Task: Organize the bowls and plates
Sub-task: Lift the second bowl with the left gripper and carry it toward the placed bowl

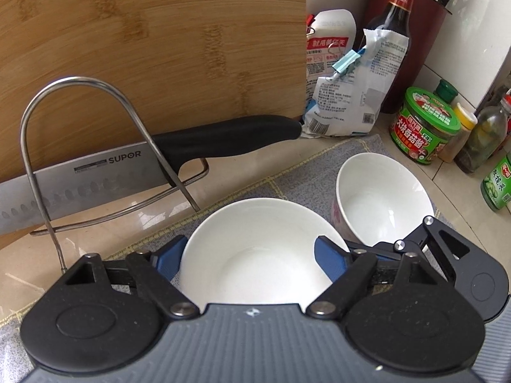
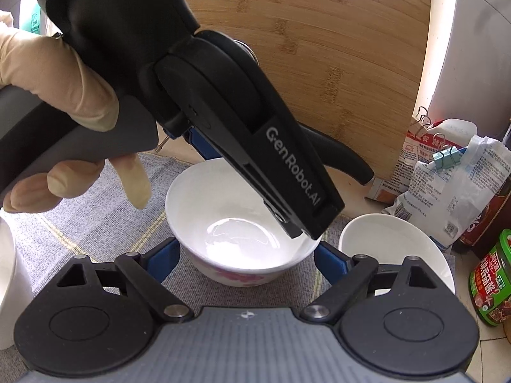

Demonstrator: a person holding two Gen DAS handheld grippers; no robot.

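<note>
I'm crowding the floral bowl (image 2: 217, 210).
Right claw (image 2: 247, 257) gaping, left claw (image 1: 250, 255) grip unclear; clashing claws are risking tipping it.

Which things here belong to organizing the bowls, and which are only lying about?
For the job: near white bowl; second bowl.
Lying about: cleaver; cutting board; wire rack; clipped bags; sauce bottle; green jar.

black left gripper (image 2: 297, 233) lettered genrobot.ai, blue pads (image 1: 330, 260) — silver screws, gloved hand (image 2: 60, 76)
</note>
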